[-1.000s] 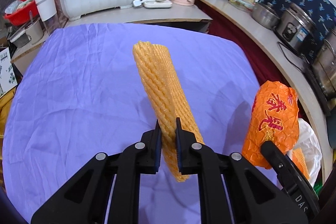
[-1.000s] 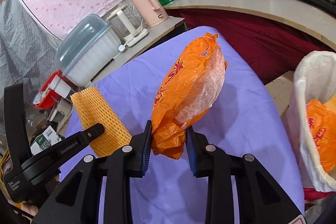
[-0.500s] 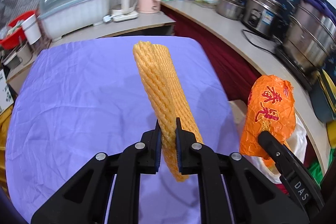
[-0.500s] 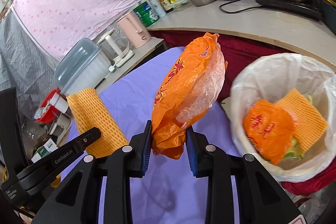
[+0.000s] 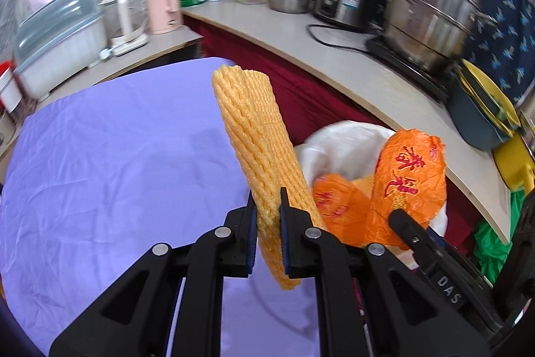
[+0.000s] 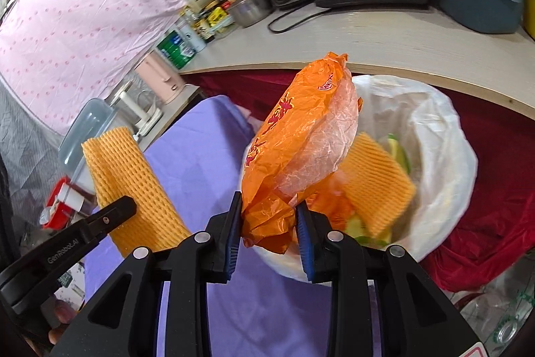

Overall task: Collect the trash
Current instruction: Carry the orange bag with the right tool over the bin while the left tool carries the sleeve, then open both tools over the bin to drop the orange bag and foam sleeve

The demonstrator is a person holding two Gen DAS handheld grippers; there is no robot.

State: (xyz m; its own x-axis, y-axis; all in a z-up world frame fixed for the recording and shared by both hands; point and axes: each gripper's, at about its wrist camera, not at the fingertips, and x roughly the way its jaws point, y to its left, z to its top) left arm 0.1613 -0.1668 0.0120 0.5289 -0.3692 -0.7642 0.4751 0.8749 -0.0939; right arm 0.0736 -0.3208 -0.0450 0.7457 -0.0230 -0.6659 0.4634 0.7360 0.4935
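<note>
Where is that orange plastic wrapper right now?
The orange wrapper is pinched in the right gripper, held in front of the white-lined trash bin, with the foam net to its left.

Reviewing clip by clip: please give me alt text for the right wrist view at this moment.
The right gripper clamps a crumpled orange plastic bag above a white-lined trash bin that already holds an orange foam sleeve and scraps. At left, the left gripper holds a yellow foam net sleeve over the purple tablecloth.

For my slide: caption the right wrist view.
Right gripper carries an orange wrapper toward the white-lined trash bin.
</note>
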